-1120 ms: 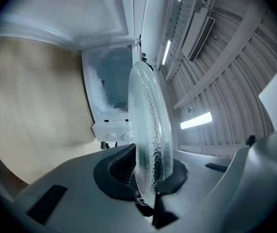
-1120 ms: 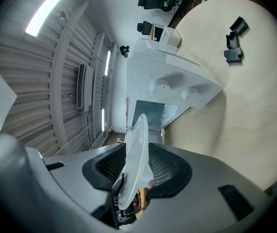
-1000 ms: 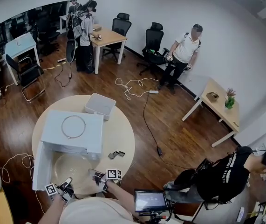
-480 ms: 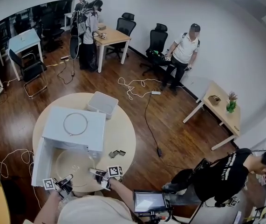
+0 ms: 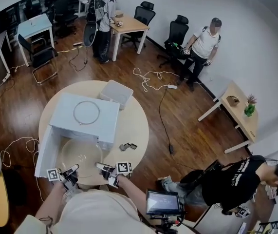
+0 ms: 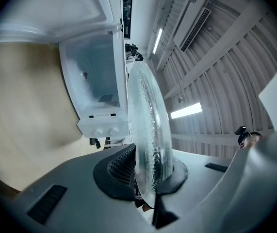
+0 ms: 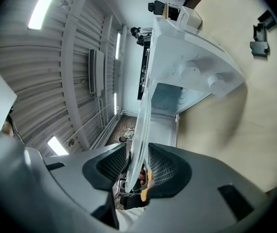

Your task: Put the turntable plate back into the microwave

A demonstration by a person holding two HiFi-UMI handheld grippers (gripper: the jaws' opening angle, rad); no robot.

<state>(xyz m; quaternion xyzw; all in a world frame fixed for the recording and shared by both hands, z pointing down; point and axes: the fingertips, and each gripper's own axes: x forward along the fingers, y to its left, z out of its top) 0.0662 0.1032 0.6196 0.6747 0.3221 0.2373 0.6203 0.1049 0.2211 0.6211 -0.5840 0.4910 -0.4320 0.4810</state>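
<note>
1. Turntable plate (image 5: 82,156) hangs level at the lower left of the head view, before the open microwave (image 5: 85,118).
2. Your left gripper (image 5: 71,171) clamps its rim narrowly.
3. Your right gripper (image 5: 104,168) pinches the rim wider, which keeps the plate flat for sliding in.

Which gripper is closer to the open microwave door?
Left. The left gripper holds the turntable plate just beside the microwave door; the right gripper holds the plate's other side, farther away.

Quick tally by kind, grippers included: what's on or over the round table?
Microwave: 1
Glass turntable plate: 1
Ring on microwave: 1
White box: 1
Small dark parts: 2
Grippers (left gripper, right gripper): 2
Total: 8
</note>
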